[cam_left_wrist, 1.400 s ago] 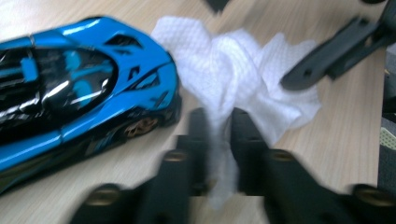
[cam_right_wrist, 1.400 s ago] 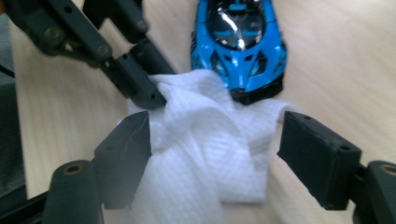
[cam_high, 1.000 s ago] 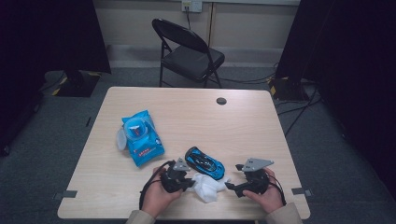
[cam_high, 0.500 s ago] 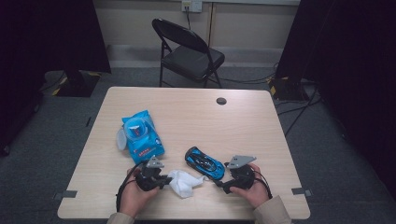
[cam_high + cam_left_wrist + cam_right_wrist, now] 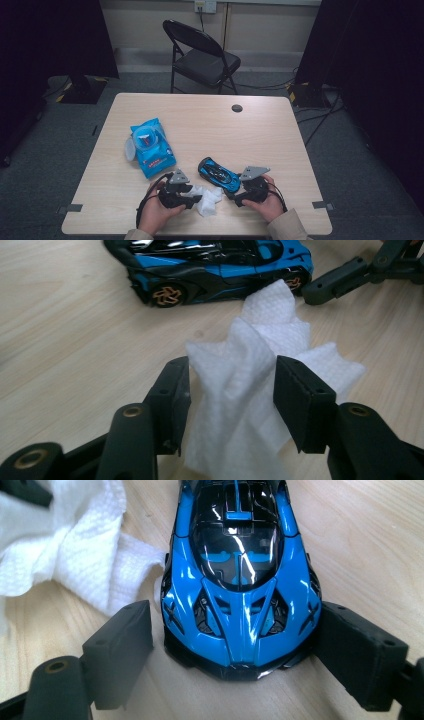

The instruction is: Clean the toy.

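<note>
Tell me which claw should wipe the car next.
Left. The left claw, just opening, straddles the wipe beside the car; the right claw brackets the car's nose.

A recording studio or lab set-up, not a home.

You sit at a plain light-wood table (image 5: 280, 135) with a cable port (image 5: 237, 108) in it, alone on grey carpet (image 5: 350, 165) at the centre of the frame. Black curtains (image 5: 55, 40) hang at the upper left and right. A black folding chair (image 5: 202, 57) stands beyond the table, cables (image 5: 315, 107) trail over the floor at the right, and a wall socket (image 5: 205, 6) sits at the top. Tape marks (image 5: 74, 207) flank the table's near corners.
</note>
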The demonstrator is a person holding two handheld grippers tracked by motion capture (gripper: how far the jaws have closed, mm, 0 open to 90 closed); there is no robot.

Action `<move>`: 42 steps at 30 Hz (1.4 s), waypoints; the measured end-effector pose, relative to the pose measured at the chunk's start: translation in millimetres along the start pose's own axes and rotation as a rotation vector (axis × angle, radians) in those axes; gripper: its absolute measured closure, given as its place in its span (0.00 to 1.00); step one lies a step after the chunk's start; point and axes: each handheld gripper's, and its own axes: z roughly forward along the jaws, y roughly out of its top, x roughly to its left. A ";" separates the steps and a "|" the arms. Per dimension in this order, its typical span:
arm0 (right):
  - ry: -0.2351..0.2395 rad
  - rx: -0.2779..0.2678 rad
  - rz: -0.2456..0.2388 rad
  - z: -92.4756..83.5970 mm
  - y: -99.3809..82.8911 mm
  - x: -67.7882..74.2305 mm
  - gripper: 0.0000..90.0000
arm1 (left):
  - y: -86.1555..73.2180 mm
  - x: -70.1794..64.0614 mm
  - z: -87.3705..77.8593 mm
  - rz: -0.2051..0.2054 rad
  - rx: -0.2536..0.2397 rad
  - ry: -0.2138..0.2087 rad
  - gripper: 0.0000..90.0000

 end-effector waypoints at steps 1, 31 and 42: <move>-0.001 0.000 0.001 0.0 0.0 0.0 0.20 | -0.8 -1.5 7.2 0.001 0.007 -0.014 0.53; -0.015 -0.010 0.016 -0.9 -0.5 -0.5 0.26 | 42.8 10.6 -27.1 -0.005 -0.091 0.067 0.94; -0.015 -0.011 0.017 -0.9 -0.5 -0.6 0.26 | 77.3 -11.3 24.7 0.065 -0.058 0.032 0.93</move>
